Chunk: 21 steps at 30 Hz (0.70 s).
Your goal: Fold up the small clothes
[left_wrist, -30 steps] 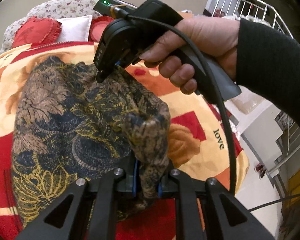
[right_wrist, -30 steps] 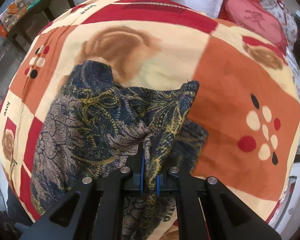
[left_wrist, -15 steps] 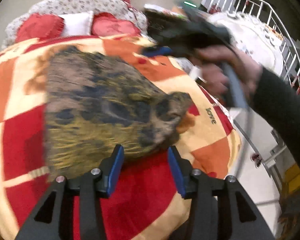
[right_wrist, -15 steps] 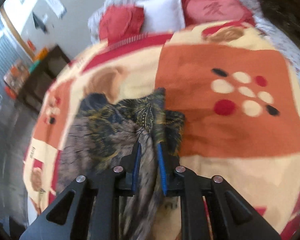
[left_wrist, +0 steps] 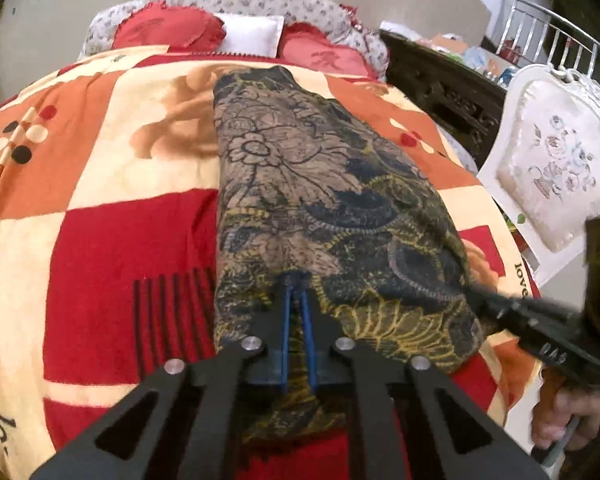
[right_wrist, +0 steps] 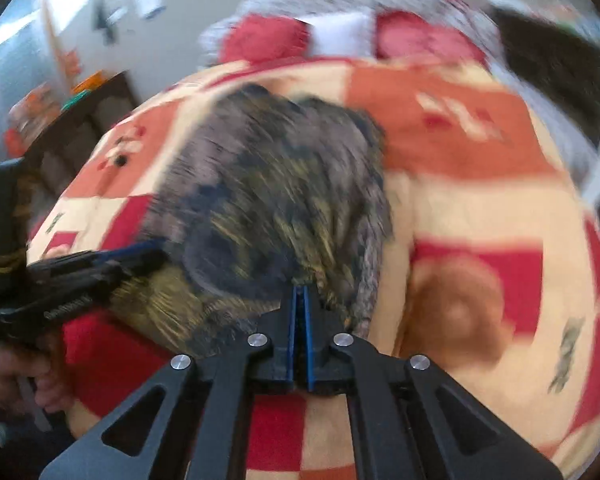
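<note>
A dark floral garment (left_wrist: pixel 320 184) lies folded into a long band on the patchwork blanket (left_wrist: pixel 100 220), running from the near edge toward the pillows. My left gripper (left_wrist: pixel 296 280) is closing, its blue pads pinched on the cloth near the garment's near end. It also shows at the left of the right wrist view (right_wrist: pixel 156 254), tip at the cloth's edge. My right gripper (right_wrist: pixel 300 292) is closing too, its pads together on the garment (right_wrist: pixel 280 184), which is blurred there. In the left wrist view the right gripper (left_wrist: pixel 474 294) meets the garment's near right corner.
Red heart pillows (left_wrist: pixel 168 30) and a white pillow (left_wrist: pixel 252 32) lie at the bed's head. A white upholstered chair (left_wrist: pixel 552 176) and a dark carved cabinet (left_wrist: pixel 440 80) stand right of the bed. A dark side table (right_wrist: pixel 80 128) stands on the left. A hand (left_wrist: pixel 556 416) holds the right gripper.
Both grippers let go of the lifted corners, opened, drew back to the garment's near end and closed again. The garment has gone from a raised bundle to a flat folded band.
</note>
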Each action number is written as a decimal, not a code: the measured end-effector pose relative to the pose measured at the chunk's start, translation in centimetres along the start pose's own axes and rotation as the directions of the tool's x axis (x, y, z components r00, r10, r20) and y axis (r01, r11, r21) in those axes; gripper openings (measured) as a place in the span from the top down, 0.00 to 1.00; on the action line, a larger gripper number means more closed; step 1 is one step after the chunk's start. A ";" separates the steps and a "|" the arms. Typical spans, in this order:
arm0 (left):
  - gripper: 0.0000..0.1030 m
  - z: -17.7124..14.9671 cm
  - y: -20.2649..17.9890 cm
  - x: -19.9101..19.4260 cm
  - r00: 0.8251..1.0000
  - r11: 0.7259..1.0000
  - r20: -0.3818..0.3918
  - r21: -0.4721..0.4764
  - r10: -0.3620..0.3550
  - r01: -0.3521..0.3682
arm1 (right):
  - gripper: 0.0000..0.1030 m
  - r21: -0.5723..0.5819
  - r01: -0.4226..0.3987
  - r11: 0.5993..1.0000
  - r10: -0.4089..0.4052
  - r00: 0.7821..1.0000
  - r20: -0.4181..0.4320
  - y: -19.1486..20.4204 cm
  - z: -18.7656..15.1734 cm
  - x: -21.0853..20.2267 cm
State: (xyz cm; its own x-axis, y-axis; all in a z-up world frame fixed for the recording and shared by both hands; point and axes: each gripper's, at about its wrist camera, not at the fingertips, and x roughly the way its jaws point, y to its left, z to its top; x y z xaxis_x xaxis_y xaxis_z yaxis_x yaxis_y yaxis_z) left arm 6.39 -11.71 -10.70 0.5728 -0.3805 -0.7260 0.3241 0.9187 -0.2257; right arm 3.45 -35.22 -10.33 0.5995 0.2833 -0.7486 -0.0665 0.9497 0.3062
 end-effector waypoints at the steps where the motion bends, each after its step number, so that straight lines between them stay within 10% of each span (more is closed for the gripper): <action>1: 0.92 -0.1 0.0 0.1 1.000 1.000 0.001 0.001 0.004 -0.004 | 0.94 0.032 -0.010 0.999 0.010 1.000 0.018 -0.2 -0.5 0.3; 9: 0.92 2.1 -0.1 -1.0 1.000 0.999 -0.020 -0.048 -0.003 0.002 | 0.94 0.115 -0.072 0.991 0.072 0.997 0.007 -1.3 0.4 -0.5; 21: 0.78 17.8 -1.1 7.3 0.995 0.991 0.043 -0.096 0.093 -0.089 | 0.94 0.160 0.124 0.979 -0.154 0.969 0.194 2.6 14.7 3.3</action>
State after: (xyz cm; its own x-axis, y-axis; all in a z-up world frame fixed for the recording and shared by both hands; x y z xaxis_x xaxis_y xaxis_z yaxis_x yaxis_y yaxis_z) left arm 23.64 -17.40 -4.23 0.6321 -0.2973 -0.7155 0.1980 0.9548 -0.2218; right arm 17.00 -33.74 -3.35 0.7458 0.1021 -0.6582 0.1366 0.9437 0.3012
